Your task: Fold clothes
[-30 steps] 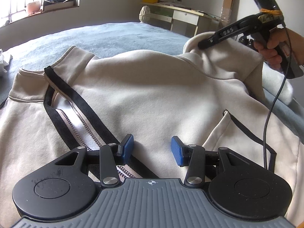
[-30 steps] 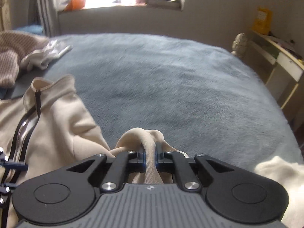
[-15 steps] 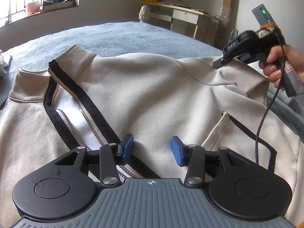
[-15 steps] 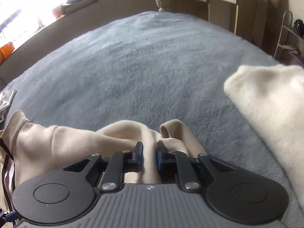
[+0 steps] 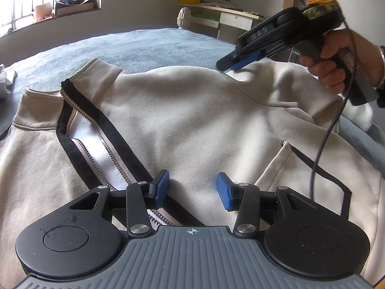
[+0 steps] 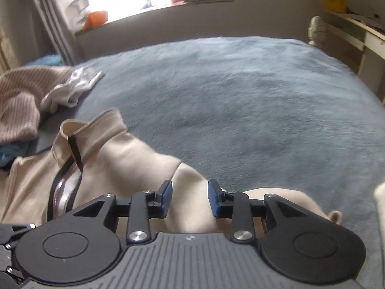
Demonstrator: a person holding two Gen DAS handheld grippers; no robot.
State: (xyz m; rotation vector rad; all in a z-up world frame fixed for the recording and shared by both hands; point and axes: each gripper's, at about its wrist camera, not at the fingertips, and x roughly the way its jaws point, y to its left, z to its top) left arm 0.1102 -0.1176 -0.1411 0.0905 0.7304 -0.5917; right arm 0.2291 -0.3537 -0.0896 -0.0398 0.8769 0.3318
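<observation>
Left wrist view: beige jacket [image 5: 192,125] lies flat on the blue bedspread [image 5: 144,41], collar toward the far left, zipper [image 5: 108,154] running diagonally from the collar down to the left gripper [image 5: 192,187]. Its jaws stand apart over the chest panel, pads clear of the cloth, gripping nothing. Right gripper [image 5: 231,63], carried in a hand [image 5: 329,65], hovers over the far shoulder seam.

Right wrist view: right gripper [image 6: 190,198] has just been opening; jaws now apart, folded sleeve [image 6: 192,204] lying loose between them, not pinched. Collar lies to its left.

Judgement: sleeve looks laid across. The jacket's long axis runs along the zipper; the next fold likely needs the hem, which lies nearer the left gripper.
</observation>
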